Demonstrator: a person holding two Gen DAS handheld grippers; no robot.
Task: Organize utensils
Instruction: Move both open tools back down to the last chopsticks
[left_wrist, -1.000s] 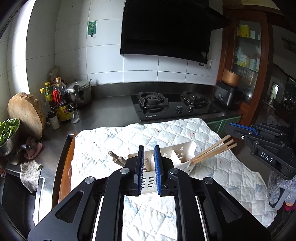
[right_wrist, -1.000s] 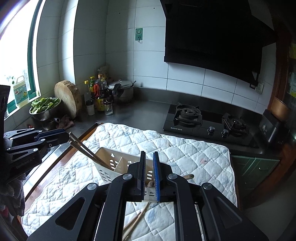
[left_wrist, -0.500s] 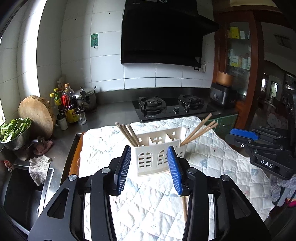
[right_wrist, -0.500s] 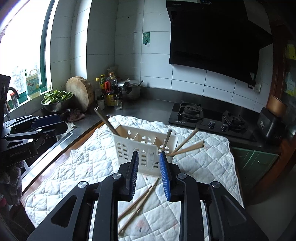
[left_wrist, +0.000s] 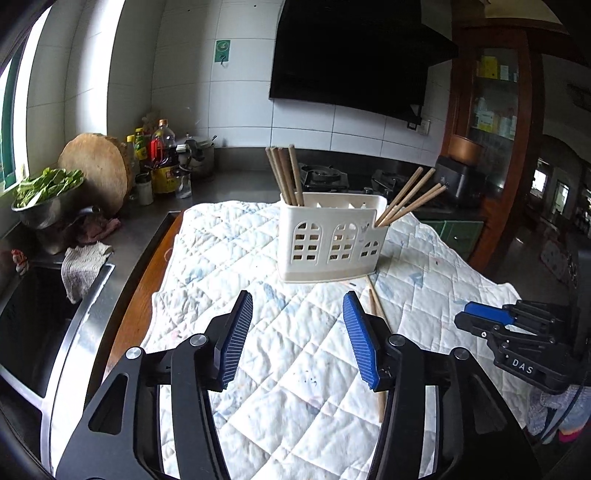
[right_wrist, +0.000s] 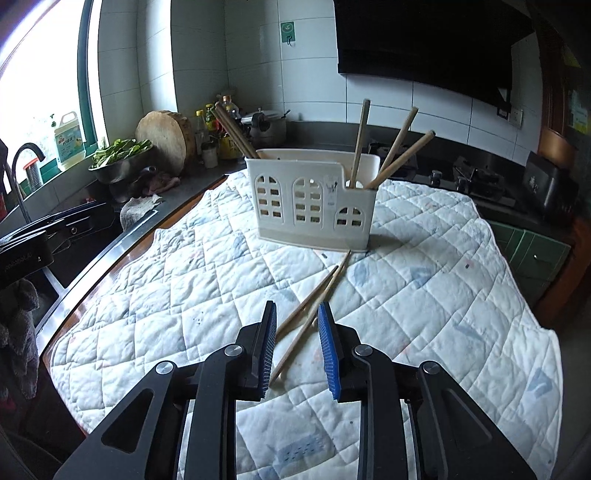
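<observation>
Both wrist views face the utensil caddy (left_wrist: 332, 236) nearby.

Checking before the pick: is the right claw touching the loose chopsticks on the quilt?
Apart. In the right wrist view the right claw is open, and the loose chopsticks lie on the quilt between its pads, clear of both.

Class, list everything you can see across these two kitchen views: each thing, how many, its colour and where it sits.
utensil holder: one, white, upright on quilt
standing chopsticks: several, wooden, in holder's end compartments
loose chopsticks: two, wooden, lying on quilt before holder
quilt: one, white, covering counter
chopping block: one, wooden, leaning by window
bowl of greens: one, steel, beside block
bottles: several, back corner
gas hob: one, black, behind quilt
left gripper: open, empty
right gripper: open, over loose chopsticks
</observation>
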